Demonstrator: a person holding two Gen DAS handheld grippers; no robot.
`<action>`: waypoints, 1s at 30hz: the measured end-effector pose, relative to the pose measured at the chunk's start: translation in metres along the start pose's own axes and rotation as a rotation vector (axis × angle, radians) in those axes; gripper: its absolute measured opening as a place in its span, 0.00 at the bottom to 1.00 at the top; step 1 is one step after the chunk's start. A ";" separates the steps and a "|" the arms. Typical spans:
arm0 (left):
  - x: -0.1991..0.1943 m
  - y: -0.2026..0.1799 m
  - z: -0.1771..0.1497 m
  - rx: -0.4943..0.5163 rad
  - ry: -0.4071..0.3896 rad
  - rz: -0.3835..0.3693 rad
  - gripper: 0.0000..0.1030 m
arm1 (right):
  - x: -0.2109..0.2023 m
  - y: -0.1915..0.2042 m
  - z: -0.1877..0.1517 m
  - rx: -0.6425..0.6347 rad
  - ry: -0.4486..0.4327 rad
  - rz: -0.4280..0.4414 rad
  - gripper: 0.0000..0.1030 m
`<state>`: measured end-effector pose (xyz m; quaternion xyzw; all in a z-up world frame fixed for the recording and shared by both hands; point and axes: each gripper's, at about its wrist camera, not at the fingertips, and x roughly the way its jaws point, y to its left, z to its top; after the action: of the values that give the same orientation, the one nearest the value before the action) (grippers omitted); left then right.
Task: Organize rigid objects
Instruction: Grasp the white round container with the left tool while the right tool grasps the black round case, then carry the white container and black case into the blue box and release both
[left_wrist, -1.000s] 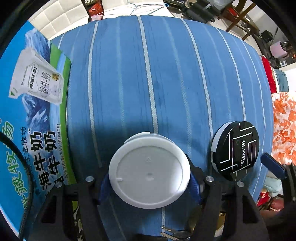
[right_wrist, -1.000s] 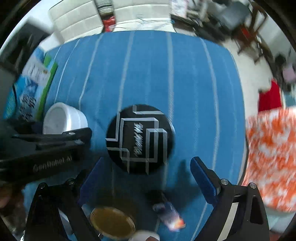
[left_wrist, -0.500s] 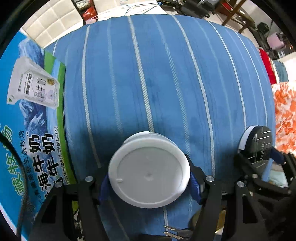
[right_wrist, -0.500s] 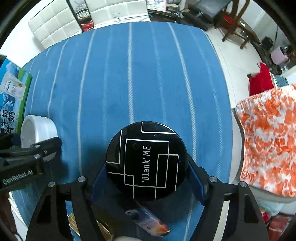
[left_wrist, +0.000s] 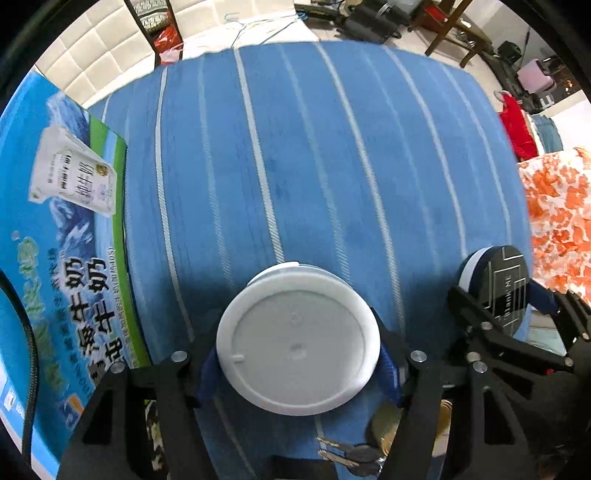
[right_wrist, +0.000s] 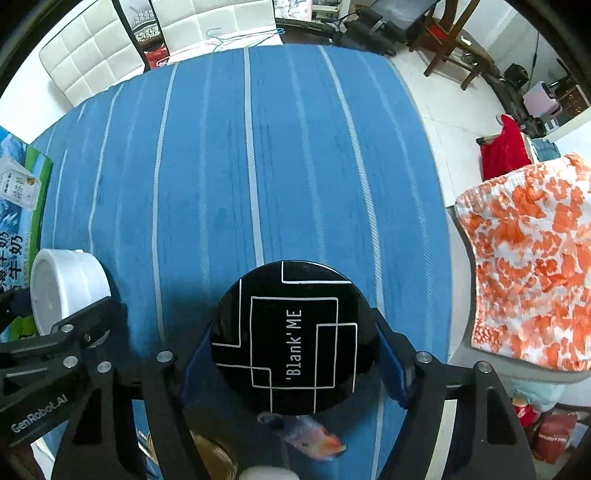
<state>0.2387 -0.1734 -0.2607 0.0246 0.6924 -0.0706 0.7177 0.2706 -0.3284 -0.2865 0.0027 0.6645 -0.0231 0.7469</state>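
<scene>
Blue striped cloth (right_wrist: 295, 166) under 2 tools: left tool (left_wrist: 297, 363) clamped around white tub (left_wrist: 298, 345), right tool (right_wrist: 293, 358) around black tin (right_wrist: 291, 336).

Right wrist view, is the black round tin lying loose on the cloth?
No, the black round tin sits clamped between the right gripper's blue fingers.

Glossy black lid (right_wrist: 286, 338), seemingly plastic; woven tablecloth (right_wrist: 258, 166)

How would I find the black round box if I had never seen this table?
Start at the blue striped tablecloth and go to its near right side, close to the orange flowered cloth. There the right hand-held gripper clamps the black round box between its blue fingers. Its neighbour, the white round tub, is plain; only this lid has white line squares and the words Blank ME.
</scene>
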 end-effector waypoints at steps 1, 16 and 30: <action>-0.006 -0.002 -0.002 0.005 -0.011 -0.005 0.63 | -0.005 -0.001 -0.003 0.008 -0.004 0.001 0.75; -0.109 0.021 -0.034 0.052 -0.213 -0.092 0.63 | -0.125 0.013 -0.040 0.043 -0.170 0.038 0.75; -0.202 0.138 -0.101 -0.045 -0.367 -0.031 0.63 | -0.237 0.150 -0.098 -0.034 -0.317 0.114 0.75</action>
<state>0.1506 -0.0101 -0.0718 -0.0157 0.5517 -0.0695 0.8310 0.1514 -0.1674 -0.0668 0.0242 0.5374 0.0305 0.8425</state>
